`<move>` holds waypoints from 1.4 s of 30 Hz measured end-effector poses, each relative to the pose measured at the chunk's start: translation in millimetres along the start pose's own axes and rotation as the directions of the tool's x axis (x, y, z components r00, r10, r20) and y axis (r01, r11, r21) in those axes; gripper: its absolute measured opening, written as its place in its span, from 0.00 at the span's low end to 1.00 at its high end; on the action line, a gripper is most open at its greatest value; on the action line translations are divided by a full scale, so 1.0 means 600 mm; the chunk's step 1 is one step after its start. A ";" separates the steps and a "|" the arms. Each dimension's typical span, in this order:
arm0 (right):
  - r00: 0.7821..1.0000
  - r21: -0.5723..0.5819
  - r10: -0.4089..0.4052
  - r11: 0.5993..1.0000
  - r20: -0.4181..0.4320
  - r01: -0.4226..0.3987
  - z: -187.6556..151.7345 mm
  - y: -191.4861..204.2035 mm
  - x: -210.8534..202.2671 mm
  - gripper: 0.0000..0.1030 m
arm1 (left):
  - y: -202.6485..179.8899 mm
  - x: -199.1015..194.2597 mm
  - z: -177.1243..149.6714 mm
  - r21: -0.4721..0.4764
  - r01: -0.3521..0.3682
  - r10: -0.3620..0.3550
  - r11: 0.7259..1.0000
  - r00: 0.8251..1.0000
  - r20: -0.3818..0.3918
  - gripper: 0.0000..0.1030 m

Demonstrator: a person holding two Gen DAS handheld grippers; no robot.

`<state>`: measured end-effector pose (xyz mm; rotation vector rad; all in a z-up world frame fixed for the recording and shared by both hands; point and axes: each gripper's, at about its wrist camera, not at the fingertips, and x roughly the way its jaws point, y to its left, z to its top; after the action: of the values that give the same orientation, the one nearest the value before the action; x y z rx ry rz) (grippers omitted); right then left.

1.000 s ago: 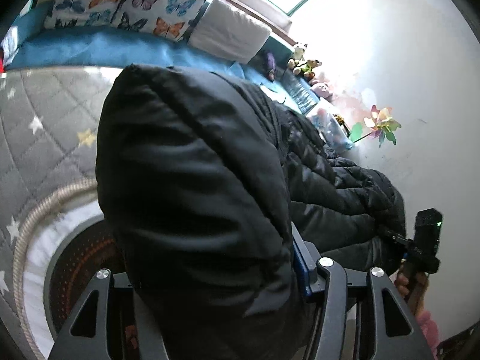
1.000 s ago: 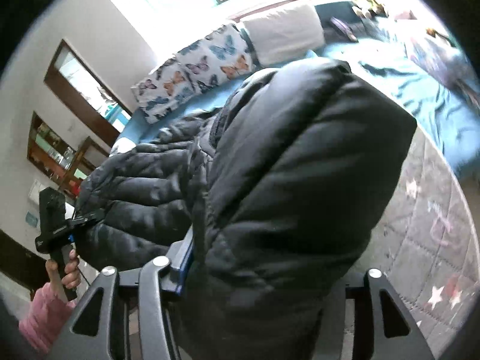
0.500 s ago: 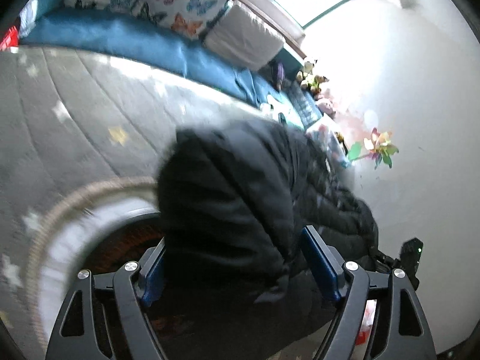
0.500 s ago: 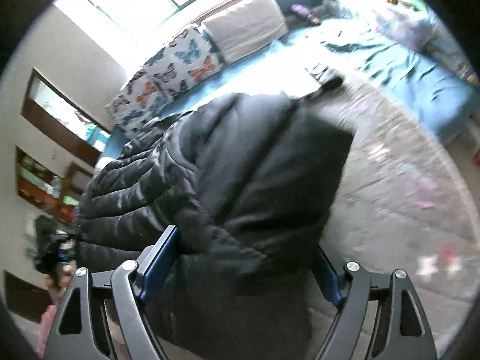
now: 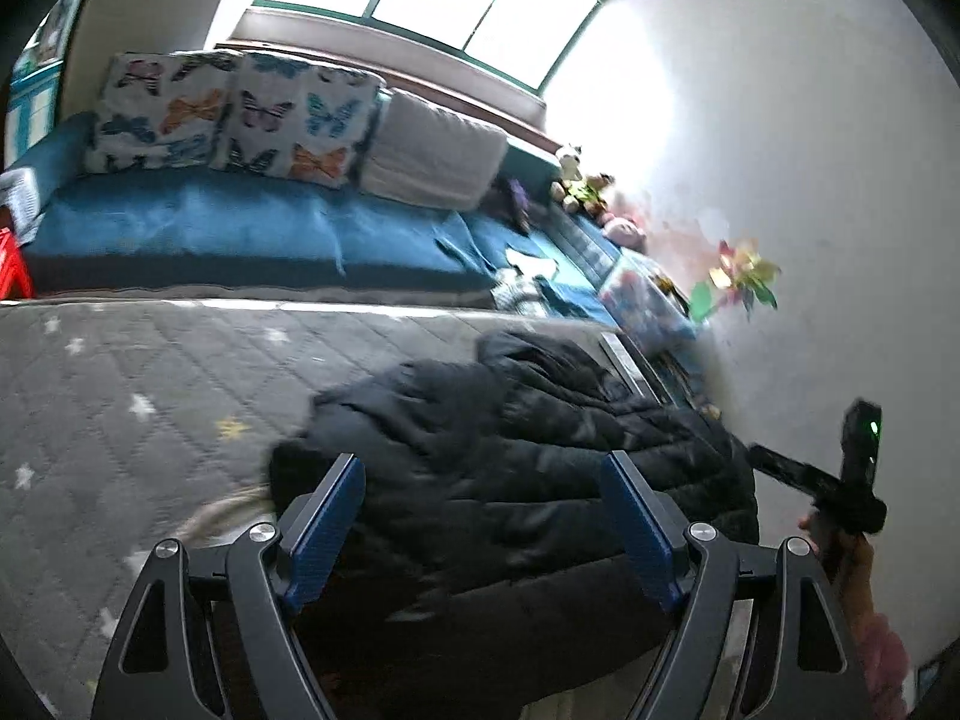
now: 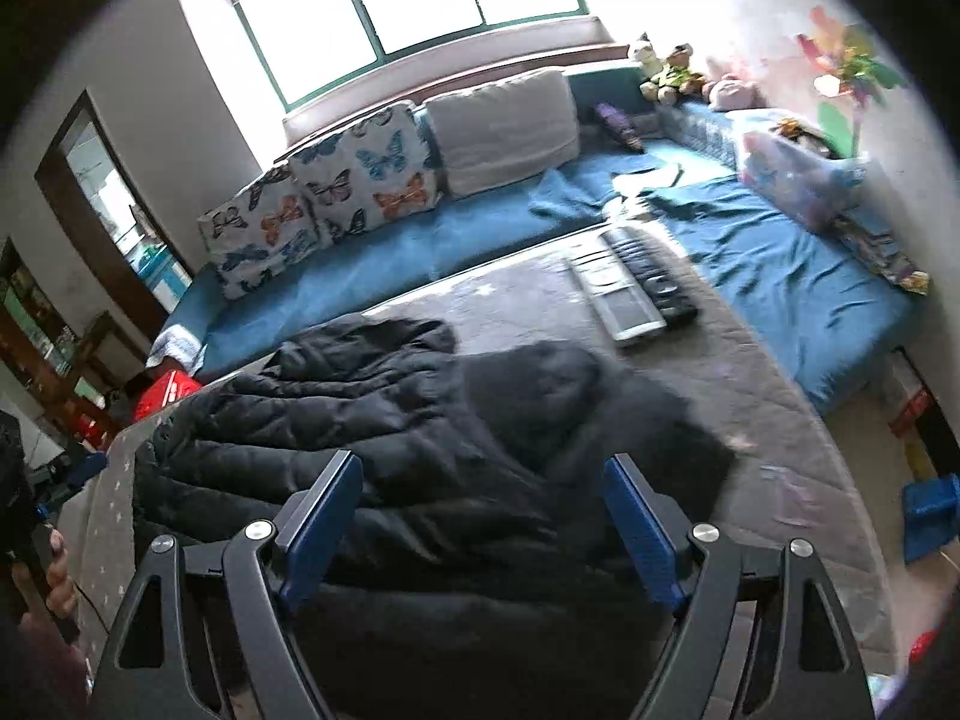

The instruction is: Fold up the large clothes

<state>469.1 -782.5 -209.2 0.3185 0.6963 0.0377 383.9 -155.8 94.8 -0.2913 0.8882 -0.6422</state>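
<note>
- Both released: left hand-held gripper (image 5: 483,516) and right hand-held gripper (image 6: 483,516) hover, jaws wide, nothing pinched.
- Black puffer jacket (image 6: 420,420) lies bunched on the grey quilted mat (image 5: 120,396).
- One fold looks laid; next, probably re-grip an edge.

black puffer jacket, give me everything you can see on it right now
The black puffer jacket is quilted in stitched bands, with a slightly shiny shell that looks like nylon. It lies slumped in a loose heap on the grey star-print quilted mat, body toward one side and a smoother rounded part, likely the hood, toward the other. It is bunched, not neatly flat. The left gripper and right gripper have open jaws above it, not gripping. Nothing else rests on it.
</note>
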 end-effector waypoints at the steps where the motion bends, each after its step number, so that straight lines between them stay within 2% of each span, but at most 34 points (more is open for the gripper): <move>1: 1.000 -0.001 -0.006 1.000 -0.005 0.006 0.000 0.006 0.011 0.86 | -0.009 0.010 -0.004 0.013 0.003 -0.003 1.000 1.000 -0.009 0.83; 4: 1.000 0.008 -0.019 1.000 -0.013 0.019 0.001 0.011 0.037 0.86 | -0.028 0.065 -0.007 0.026 0.010 -0.009 1.000 0.999 -0.046 0.79; 8: 0.999 0.012 -0.044 0.999 -0.033 0.044 -0.003 0.005 0.058 0.86 | -0.014 0.139 -0.016 0.008 0.022 -0.021 1.000 0.995 -0.098 0.69; 11: 0.992 -0.002 -0.085 0.996 -0.093 0.085 -0.014 -0.002 0.089 0.86 | 0.004 0.184 -0.028 -0.004 0.003 -0.004 1.000 0.989 -0.149 0.68; 15: 0.988 -0.063 -0.124 0.991 -0.087 0.119 -0.025 0.010 0.092 0.86 | 0.010 0.206 -0.043 0.007 -0.014 0.015 1.000 0.987 -0.163 0.65; 17: 0.989 -0.066 -0.128 0.990 -0.078 0.123 -0.023 0.015 0.079 0.86 | 0.004 0.198 -0.044 0.018 -0.023 0.026 1.000 0.987 -0.159 0.65; 21: 0.992 -0.090 -0.125 0.988 -0.025 0.123 -0.033 0.043 0.026 0.86 | -0.021 0.151 -0.052 0.087 -0.079 0.088 0.993 0.991 -0.104 0.65; 28: 0.988 -0.185 -0.148 0.971 0.036 0.152 -0.073 0.108 -0.049 0.86 | -0.082 0.049 -0.103 0.254 -0.185 0.197 0.949 0.980 -0.021 0.68; 33: 0.987 -0.240 -0.144 0.958 0.071 0.157 -0.113 0.159 -0.095 0.86 | -0.112 -0.020 -0.155 0.300 -0.228 0.235 0.926 0.972 0.016 0.71; 35: 0.986 -0.247 -0.142 0.956 0.083 0.158 -0.132 0.178 -0.111 0.86 | -0.121 -0.045 -0.177 0.313 -0.247 0.250 0.917 0.968 0.030 0.80; 42: 0.987 -0.244 -0.144 0.957 0.078 0.159 -0.199 0.212 -0.131 0.86 | -0.144 -0.126 -0.254 0.324 -0.260 0.259 0.910 0.965 0.047 0.82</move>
<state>341.8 -639.4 -207.8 0.0238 0.6471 -0.0297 193.7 -171.6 91.3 0.1260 0.7851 -0.5297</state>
